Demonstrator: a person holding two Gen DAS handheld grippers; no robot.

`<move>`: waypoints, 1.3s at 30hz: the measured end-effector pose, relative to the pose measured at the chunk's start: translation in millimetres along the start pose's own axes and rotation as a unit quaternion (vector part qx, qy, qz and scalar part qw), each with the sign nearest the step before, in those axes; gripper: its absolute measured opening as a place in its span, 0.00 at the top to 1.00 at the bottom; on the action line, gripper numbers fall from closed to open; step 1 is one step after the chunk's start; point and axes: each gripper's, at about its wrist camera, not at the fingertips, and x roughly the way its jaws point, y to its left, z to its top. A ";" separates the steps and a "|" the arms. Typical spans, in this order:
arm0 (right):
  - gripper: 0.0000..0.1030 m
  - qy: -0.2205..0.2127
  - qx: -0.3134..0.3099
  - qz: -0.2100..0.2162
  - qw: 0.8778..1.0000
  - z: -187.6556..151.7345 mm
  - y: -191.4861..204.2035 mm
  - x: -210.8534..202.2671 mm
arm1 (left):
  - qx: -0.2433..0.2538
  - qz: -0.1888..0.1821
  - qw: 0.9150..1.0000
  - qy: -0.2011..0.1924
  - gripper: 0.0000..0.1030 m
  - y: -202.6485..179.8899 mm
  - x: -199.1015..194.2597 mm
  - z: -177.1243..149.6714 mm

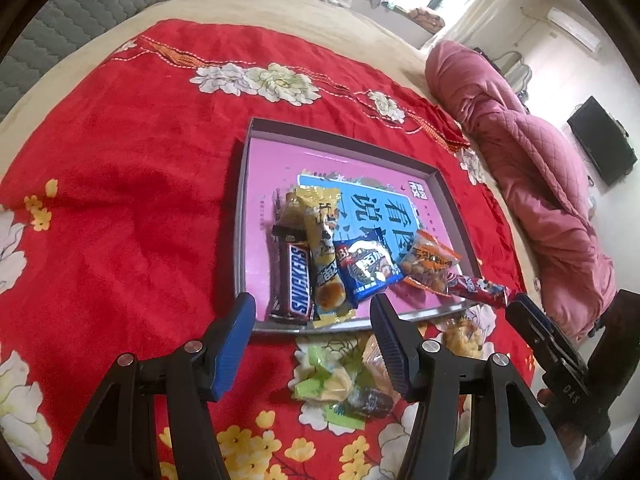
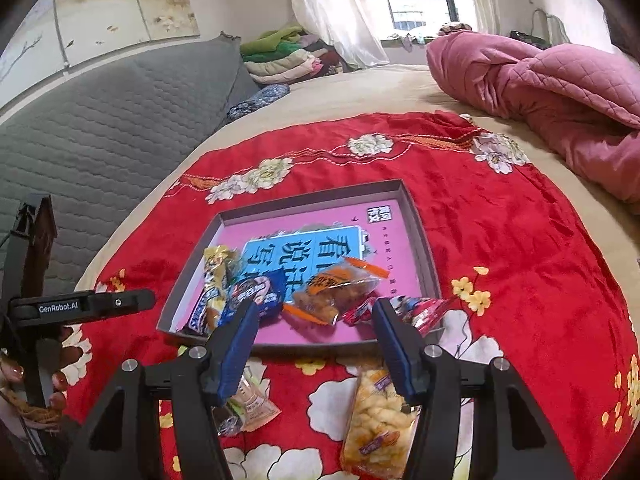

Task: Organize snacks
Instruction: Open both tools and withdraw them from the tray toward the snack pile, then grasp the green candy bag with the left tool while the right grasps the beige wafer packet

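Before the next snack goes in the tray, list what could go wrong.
1. The red stick packet lies across the tray's near corner, partly overhanging the rim; a nudge could tip it out.
2. The loose snacks, the green-wrapped candies and the puffed-snack bag, sit right under the open left hand-held gripper and right hand-held gripper; a finger could crush them.
3. The soft red cloth may bunch into a grasp.
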 end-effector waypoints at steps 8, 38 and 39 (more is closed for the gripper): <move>0.43 0.013 -0.020 0.013 1.000 -9.3 15.0 0.7 | -0.003 0.004 1.000 0.010 0.40 5.4 -3.1 -10.4; 0.45 0.118 -0.133 0.041 0.983 -61.8 48.1 52.1 | -0.017 -0.030 0.993 0.108 0.40 8.4 42.6 -52.1; 0.46 0.118 -0.134 0.042 0.983 -61.8 47.9 52.7 | -0.017 -0.031 0.993 0.110 0.40 8.0 43.8 -52.4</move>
